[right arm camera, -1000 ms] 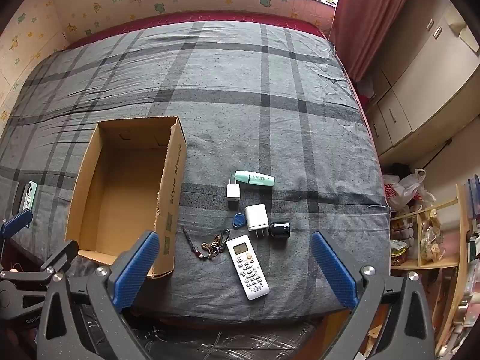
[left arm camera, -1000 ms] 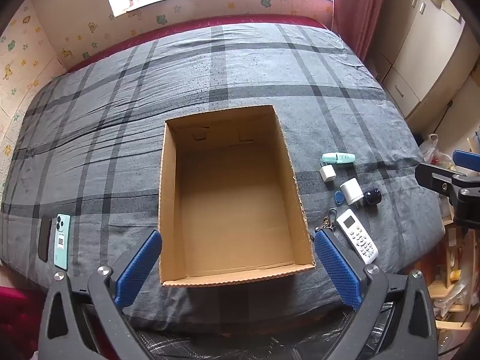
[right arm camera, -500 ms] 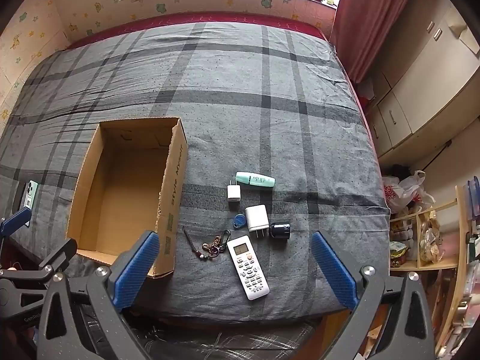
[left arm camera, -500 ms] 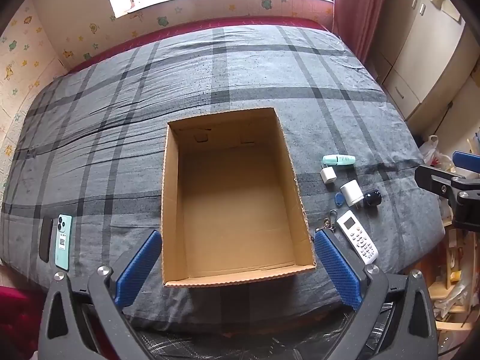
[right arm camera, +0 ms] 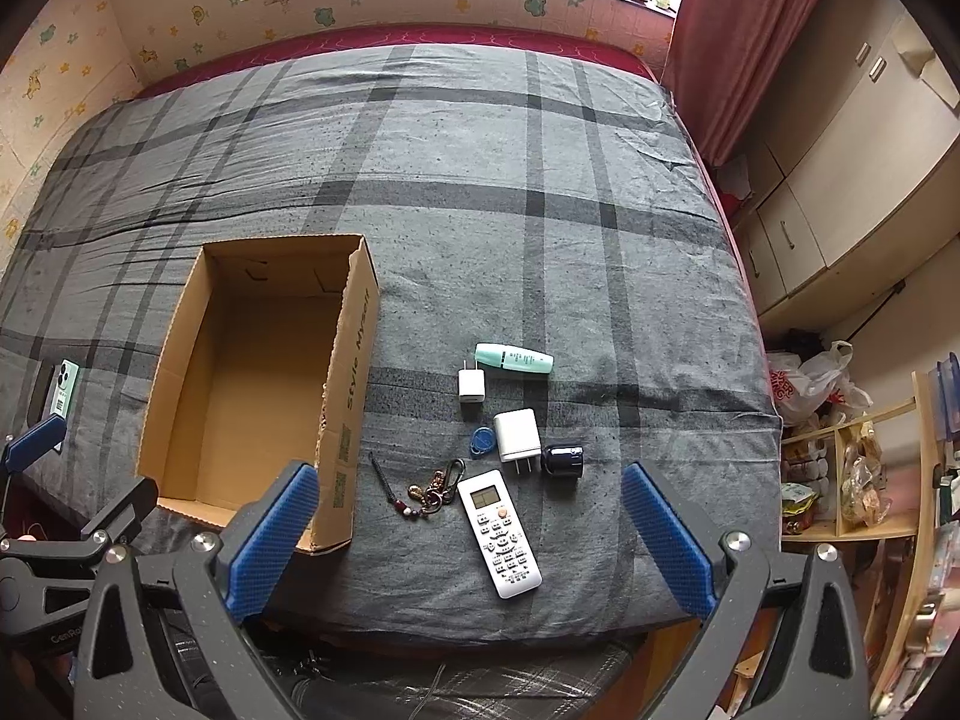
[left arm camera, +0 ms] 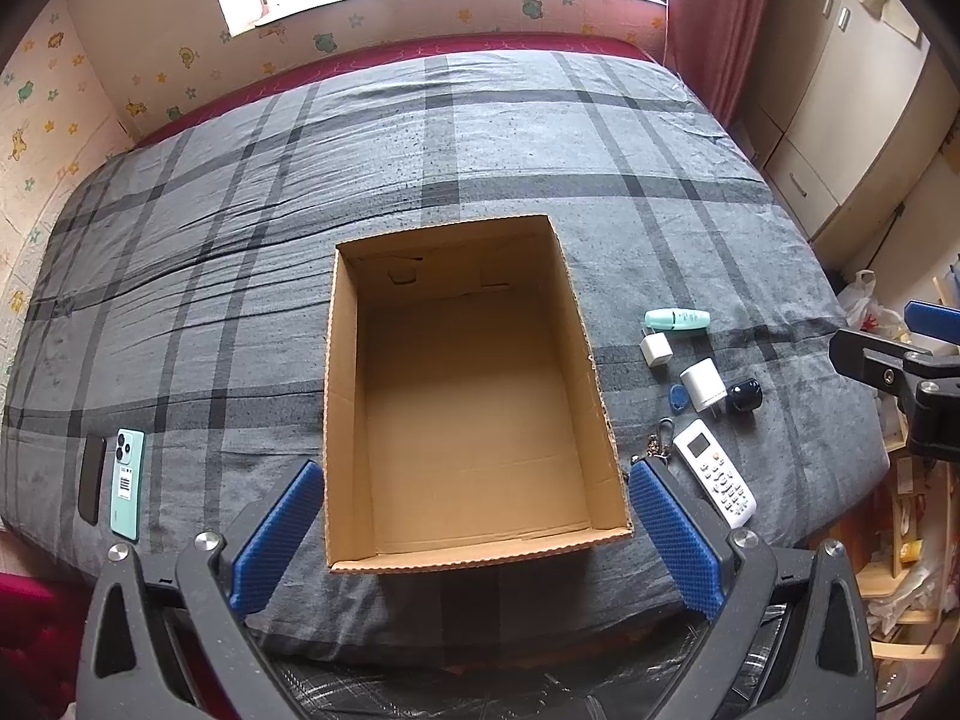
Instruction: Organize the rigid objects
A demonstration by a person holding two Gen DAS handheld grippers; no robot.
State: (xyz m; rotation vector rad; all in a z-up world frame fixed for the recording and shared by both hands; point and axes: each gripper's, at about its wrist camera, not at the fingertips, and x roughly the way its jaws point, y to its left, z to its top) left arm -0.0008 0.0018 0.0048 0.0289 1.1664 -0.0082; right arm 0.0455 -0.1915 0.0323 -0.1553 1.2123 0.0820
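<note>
An empty cardboard box lies open on the grey plaid bed. Right of it sit a white remote, a keychain, a blue key fob, a large white charger, a small white charger, a mint tube and a dark round object. Left of the box lie a mint phone and a black phone. My left gripper hangs open over the box's near edge. My right gripper hangs open above the remote, holding nothing.
The bed's near edge runs just under both grippers. White cabinets and a red curtain stand to the right. A wooden shelf with bags sits at the bed's right corner. The far half of the bed is bare blanket.
Both views have drifted slightly, the scene sliding a little down in frame. No object has moved and both grippers stay open.
</note>
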